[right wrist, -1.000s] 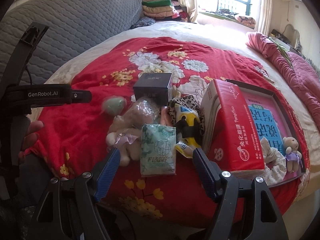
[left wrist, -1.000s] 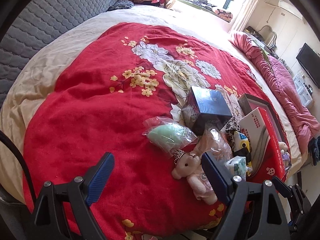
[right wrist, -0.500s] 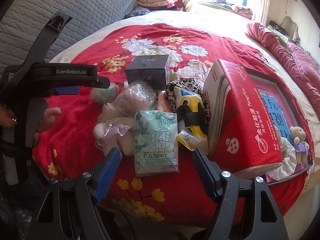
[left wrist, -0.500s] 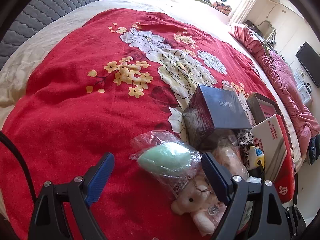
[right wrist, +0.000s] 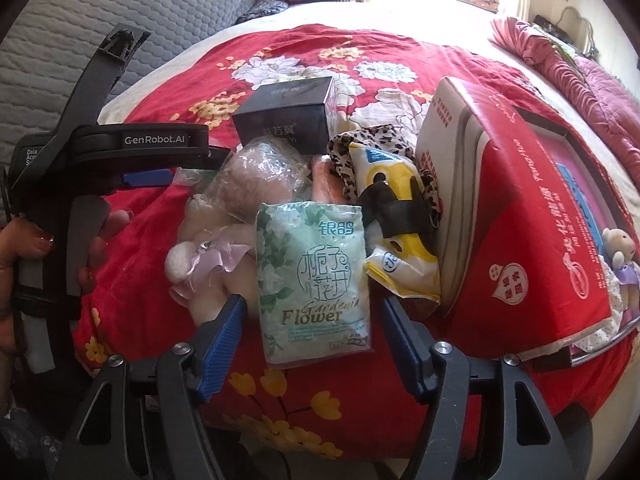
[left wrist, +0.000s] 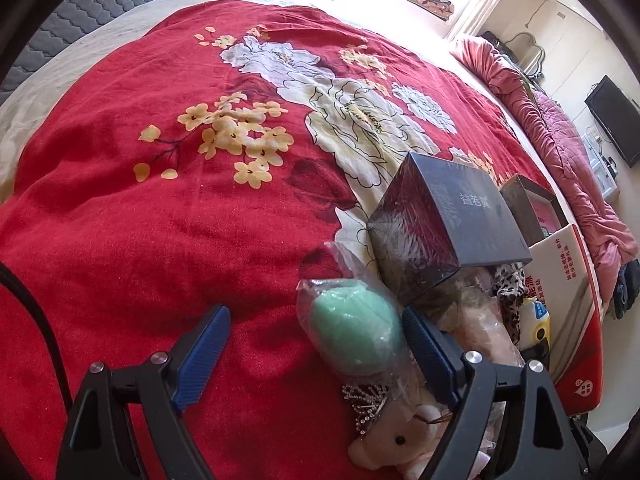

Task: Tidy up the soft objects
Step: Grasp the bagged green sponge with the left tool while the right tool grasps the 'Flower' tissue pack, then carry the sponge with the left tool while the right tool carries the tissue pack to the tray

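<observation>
Two claws are low over the pile of soft things on the red bedspread [left wrist: 168, 216]. Left claw [left wrist: 316, 344] stands wide, nothing pinched yet: the bagged green sponge [left wrist: 356, 332] sits between its fingers, pressed up against the right-hand pad, with a broad gap to the left one. Just beyond that sponge is the black box [left wrist: 448, 228], and under the claw's right finger lies a plush bunny [left wrist: 404, 444] in crinkly wrap.

Right claw [right wrist: 312, 340] has just been closing and now stands at a middling width, straddling the near end of the tissue pack [right wrist: 314, 280]. The pads flank it on both sides without pressing on it, so no grip yet. Right of that claw's line lies the yellow pouch [right wrist: 396, 236], and further right the red box [right wrist: 520, 216] leans on the tray [right wrist: 560, 132] where a small bear [right wrist: 618, 244] already rests. The person's hand [right wrist: 96, 240] shows at far left, holding the other tool.

Risks now. On the left, the slick bag looks likely to slide: closing off-centre could shove the sponge sideways or snag only loose plastic, so it swings free on lifting. That right finger could also catch the bunny's wrap and drag it along. On the right, the pack is soft and smooth; a nip at its very end may let it droop or slip out, and the left pad sits close to the bunny's ribbon [right wrist: 212, 260].
</observation>
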The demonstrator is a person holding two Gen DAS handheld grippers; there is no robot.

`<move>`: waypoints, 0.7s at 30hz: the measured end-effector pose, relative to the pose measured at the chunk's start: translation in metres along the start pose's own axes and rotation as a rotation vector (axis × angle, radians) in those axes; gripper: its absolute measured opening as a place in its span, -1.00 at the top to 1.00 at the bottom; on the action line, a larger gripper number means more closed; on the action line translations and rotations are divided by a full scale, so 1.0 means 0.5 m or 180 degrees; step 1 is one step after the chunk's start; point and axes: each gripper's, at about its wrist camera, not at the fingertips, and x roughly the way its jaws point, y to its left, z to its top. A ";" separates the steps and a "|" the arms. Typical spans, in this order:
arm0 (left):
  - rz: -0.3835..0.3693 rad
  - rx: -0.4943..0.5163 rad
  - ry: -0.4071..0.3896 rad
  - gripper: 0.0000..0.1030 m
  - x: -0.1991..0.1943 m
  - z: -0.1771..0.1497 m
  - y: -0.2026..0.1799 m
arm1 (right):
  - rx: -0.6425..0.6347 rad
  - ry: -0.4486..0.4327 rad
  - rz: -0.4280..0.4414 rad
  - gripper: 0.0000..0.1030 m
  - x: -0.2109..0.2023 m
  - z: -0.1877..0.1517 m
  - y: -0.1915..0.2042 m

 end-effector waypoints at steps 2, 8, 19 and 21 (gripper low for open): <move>-0.0100 0.0008 -0.0021 -0.40 0.000 0.001 -0.001 | 0.0005 -0.0015 0.0027 -0.01 0.000 -0.002 -0.002; -0.0455 -0.0021 -0.0057 0.17 -0.001 0.002 -0.011 | 0.0091 -0.0081 0.0135 0.03 -0.022 -0.006 -0.014; -0.0319 0.0001 -0.0367 0.17 -0.105 -0.031 -0.004 | 0.0084 -0.0329 0.0193 0.05 -0.094 -0.009 -0.025; -0.0330 0.0028 -0.0421 0.18 -0.132 -0.038 -0.014 | 0.0054 -0.0437 0.0164 0.05 -0.111 -0.005 -0.027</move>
